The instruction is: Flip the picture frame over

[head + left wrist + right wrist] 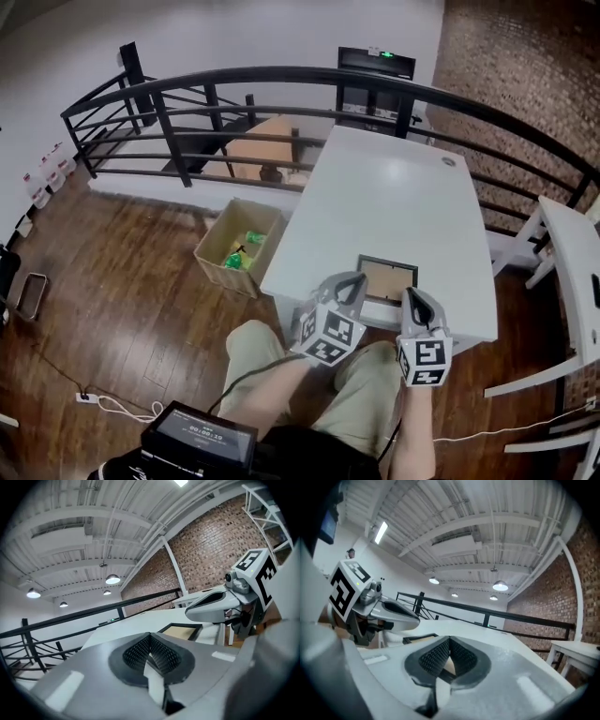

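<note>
The picture frame [386,275], black-edged with a tan panel facing up, lies flat on the white table [394,197] near its front edge. My left gripper [352,284] hovers by the frame's near left corner and my right gripper [413,298] by its near right corner. Both are shut with nothing between the pads. In the left gripper view the closed left gripper [151,644] points past the frame [180,631], with the right gripper [220,606] alongside. In the right gripper view the shut right gripper [449,644] faces the frame's edge [417,637], the left gripper [389,611] beside it.
An open cardboard box [239,246] with green items stands on the wooden floor left of the table. A black railing [281,80] curves behind the table. White furniture [572,272] stands at the right. The person's legs [281,375] are under the table's front edge.
</note>
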`<move>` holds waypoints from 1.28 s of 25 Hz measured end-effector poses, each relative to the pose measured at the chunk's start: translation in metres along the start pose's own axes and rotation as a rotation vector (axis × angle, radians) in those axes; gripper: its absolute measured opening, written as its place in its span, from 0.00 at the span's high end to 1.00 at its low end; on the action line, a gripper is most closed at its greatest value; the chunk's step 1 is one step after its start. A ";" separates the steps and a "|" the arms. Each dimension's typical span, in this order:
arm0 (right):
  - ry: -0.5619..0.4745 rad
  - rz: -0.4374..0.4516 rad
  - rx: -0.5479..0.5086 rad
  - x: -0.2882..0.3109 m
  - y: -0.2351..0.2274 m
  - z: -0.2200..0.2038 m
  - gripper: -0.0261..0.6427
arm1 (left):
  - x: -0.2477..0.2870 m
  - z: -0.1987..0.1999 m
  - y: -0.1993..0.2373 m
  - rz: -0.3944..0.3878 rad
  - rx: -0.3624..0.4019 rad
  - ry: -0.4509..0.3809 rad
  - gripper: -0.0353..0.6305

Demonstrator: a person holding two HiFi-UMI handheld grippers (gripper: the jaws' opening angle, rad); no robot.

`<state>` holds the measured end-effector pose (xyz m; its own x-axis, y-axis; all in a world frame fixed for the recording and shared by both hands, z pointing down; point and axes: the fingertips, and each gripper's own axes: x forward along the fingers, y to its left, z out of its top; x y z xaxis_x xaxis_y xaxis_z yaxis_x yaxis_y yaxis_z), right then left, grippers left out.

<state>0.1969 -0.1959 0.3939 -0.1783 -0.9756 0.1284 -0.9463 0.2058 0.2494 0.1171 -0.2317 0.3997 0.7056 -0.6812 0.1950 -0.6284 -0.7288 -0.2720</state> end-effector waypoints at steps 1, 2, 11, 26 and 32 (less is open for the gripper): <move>-0.030 0.002 0.026 -0.011 0.007 0.004 0.97 | -0.009 0.002 -0.007 -0.007 -0.007 -0.013 0.92; -0.058 0.004 0.045 -0.022 0.014 0.009 0.97 | -0.018 0.005 -0.013 -0.013 -0.018 -0.030 0.92; -0.143 0.049 0.106 -0.096 0.083 0.030 0.97 | -0.100 0.004 -0.059 -0.109 -0.196 -0.113 0.92; -0.215 0.163 0.042 -0.163 0.169 0.046 0.97 | -0.200 -0.002 -0.106 -0.161 -0.192 -0.174 0.92; -0.208 0.187 0.025 -0.169 0.179 0.042 0.97 | -0.205 0.000 -0.114 -0.169 -0.184 -0.176 0.92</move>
<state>0.0461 0.0027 0.3762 -0.3991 -0.9164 -0.0302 -0.8979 0.3839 0.2154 0.0436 -0.0092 0.3909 0.8410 -0.5386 0.0520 -0.5348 -0.8420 -0.0708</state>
